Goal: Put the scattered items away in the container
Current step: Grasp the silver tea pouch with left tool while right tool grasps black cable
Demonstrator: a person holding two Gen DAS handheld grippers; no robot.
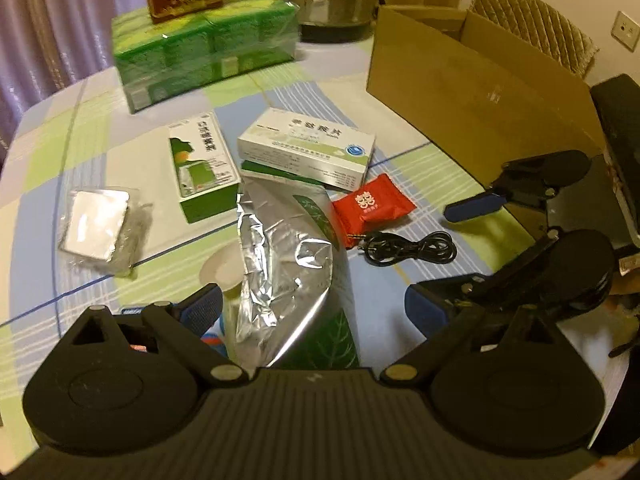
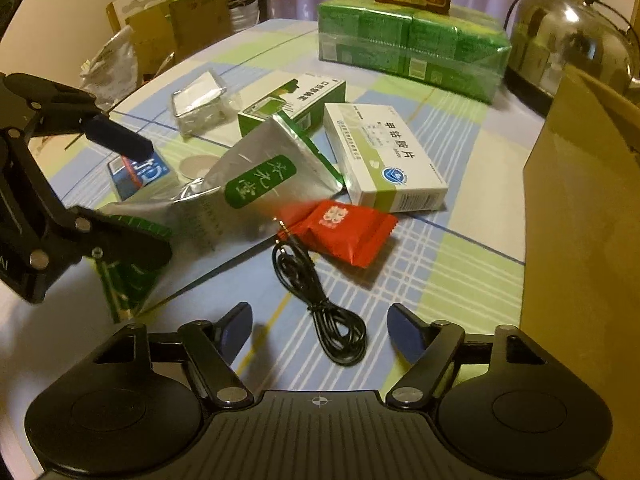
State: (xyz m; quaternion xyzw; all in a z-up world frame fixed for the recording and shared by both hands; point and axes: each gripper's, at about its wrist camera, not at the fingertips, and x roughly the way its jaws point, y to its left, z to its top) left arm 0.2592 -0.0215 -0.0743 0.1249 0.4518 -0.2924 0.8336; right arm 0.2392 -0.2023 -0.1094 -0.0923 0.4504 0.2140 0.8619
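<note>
Items: scattered on the bench (image 2: 460, 264) and not yet in the box (image 1: 472, 92); a foil pouch (image 1: 288, 264), a red sachet (image 2: 344, 236), a coiled black cable (image 2: 332, 320), a white carton (image 2: 384, 156), a green carton (image 1: 200, 168) and a clear-wrapped packet (image 1: 100, 228) are seen.
Box: open cardboard, standing at the right side of the bench, well apart from the packet and near the cable.
Left gripper (image 1: 312, 308): spread wide, with the lower end of the pouch lying between its jaws; whether a pad touches the foil cannot be told.
Right gripper (image 2: 320, 328): spread wide, hovering just above the cable, which lies between its blue pads; nothing is pinched.
Step in hand: judged to be the pouch being taken by the left, with the cable lined up for the right.
Doing it well: the pouch is best pinched at its flat sealed edge, since crumpled foil is likely to slip; the cable is best gripped across the bundled loops, not a single strand.
Risk: the plug end touches the sachet and may drag it.
</note>
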